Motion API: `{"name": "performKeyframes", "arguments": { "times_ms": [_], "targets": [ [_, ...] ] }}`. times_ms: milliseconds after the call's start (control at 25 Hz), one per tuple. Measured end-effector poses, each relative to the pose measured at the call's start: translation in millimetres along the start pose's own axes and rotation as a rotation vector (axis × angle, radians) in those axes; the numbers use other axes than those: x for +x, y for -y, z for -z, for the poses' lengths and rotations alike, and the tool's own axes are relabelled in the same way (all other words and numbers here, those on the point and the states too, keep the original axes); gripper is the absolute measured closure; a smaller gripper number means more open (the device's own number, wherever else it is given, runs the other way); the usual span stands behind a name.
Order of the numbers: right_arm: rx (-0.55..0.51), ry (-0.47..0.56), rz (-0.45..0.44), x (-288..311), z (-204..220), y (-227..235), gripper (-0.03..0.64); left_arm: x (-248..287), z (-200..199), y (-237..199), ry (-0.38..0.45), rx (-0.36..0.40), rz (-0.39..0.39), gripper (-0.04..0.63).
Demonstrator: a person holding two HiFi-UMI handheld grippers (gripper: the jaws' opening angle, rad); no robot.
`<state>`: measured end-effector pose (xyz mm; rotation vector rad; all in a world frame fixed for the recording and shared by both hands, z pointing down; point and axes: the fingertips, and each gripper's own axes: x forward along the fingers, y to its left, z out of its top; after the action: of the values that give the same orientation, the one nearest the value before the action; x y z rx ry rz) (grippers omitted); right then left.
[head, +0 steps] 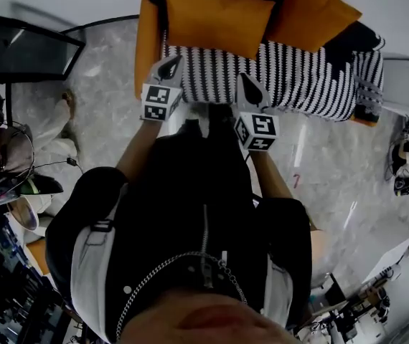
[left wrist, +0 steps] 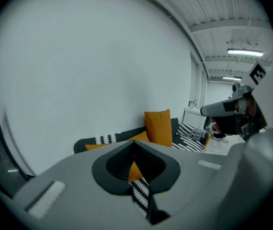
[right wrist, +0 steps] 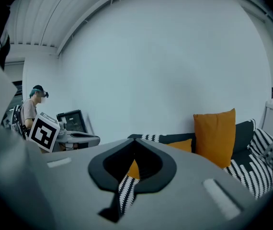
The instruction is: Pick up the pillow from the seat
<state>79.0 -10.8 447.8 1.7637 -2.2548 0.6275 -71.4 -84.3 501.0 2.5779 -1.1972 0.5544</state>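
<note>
Left gripper [head: 169,68]: closed, empty, aimed at pillow [head: 217,20] ahead
Right gripper [head: 252,89]: closed, empty, alongside, likely for two-sided lift

The left gripper [head: 171,63] and right gripper [head: 247,82] hover over the black-and-white striped fabric sofa's [head: 298,77] front edge, facing an orange square fabric pillow [head: 219,20].

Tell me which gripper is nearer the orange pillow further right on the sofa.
Right. The right gripper hangs over the front edge of the seat, short of that pillow; the left gripper is further left, before the other orange pillow. Neither touches it.
</note>
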Motion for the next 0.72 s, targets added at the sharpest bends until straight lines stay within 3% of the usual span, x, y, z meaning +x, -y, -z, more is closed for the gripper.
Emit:
{"name": "performKeyframes", "arguments": {
  "times_ms": [400, 720],
  "targets": [
    [0.017, 0.002, -0.116, 103, -39, 90, 0.614, 90, -30, -28, -0.039, -0.028, -0.125, 0.584],
    [0.021, -0.064, -0.209, 172, -54, 138, 0.614, 128, -47, -53, -0.074, -0.069, -0.249, 0.584]
  ]
}}
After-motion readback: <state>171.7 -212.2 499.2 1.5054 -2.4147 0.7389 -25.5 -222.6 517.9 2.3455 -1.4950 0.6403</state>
